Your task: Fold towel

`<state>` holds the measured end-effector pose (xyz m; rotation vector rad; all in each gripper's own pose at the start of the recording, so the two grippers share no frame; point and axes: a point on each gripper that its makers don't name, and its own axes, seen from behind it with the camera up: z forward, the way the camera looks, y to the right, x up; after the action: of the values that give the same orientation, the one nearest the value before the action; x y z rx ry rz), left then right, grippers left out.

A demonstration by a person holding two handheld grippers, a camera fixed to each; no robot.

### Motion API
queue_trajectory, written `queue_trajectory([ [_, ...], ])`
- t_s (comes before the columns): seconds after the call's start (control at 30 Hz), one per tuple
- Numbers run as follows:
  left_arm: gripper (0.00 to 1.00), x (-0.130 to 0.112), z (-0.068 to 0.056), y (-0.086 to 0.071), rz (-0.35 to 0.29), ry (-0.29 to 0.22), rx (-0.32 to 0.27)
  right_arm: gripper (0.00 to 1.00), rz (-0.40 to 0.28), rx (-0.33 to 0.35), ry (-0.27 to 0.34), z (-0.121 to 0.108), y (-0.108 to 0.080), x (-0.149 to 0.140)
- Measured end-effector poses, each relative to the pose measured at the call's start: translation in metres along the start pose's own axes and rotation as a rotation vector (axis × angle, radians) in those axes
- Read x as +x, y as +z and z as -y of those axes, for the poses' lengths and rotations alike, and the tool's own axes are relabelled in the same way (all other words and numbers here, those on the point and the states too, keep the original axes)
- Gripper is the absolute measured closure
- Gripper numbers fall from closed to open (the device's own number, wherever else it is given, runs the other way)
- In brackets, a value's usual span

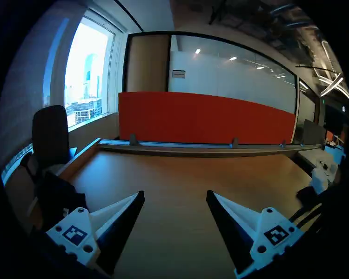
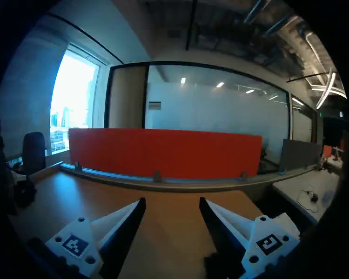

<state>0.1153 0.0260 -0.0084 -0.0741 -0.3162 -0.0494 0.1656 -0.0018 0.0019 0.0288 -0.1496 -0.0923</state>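
My left gripper (image 1: 175,193) is open above a bare wooden desk (image 1: 188,186), its white fingers (image 1: 116,214) spread with nothing between them. In the right gripper view my right gripper (image 2: 172,201) is also open over the same wooden desk (image 2: 174,223), holding nothing. I see no towel on the desk surface in front of either gripper.
A red partition (image 1: 202,118) with a metal rail stands along the desk's far edge. A black office chair (image 1: 50,135) sits at the left by the window (image 1: 86,76). Dark gear (image 2: 23,190) lies at the desk's left end. A white desk (image 2: 309,188) stands at the right.
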Motion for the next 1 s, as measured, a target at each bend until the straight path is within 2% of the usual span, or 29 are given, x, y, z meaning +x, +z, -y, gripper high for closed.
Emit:
queue_trajectory([
  [0.2,0.01,0.013,0.011,0.001,-0.05,-0.014,0.018,0.11,-0.015,0.002,-0.002,0.024,0.004,0.005],
  [0.37,0.01,0.022,0.018,-0.001,-0.107,-0.012,0.034,0.11,-0.005,-0.002,0.009,0.034,0.006,0.003],
  [0.57,0.01,0.024,0.016,-0.002,-0.14,-0.008,0.034,0.11,-0.004,-0.013,0.03,0.038,0.003,0.005],
  [0.8,0.01,0.024,0.017,-0.003,-0.176,-0.032,0.032,0.11,0.003,-0.023,0.026,0.039,0.0,0.007],
  [1.0,0.01,0.021,0.016,-0.003,-0.203,0.0,0.031,0.11,-0.004,-0.023,0.031,0.04,-0.008,0.012],
])
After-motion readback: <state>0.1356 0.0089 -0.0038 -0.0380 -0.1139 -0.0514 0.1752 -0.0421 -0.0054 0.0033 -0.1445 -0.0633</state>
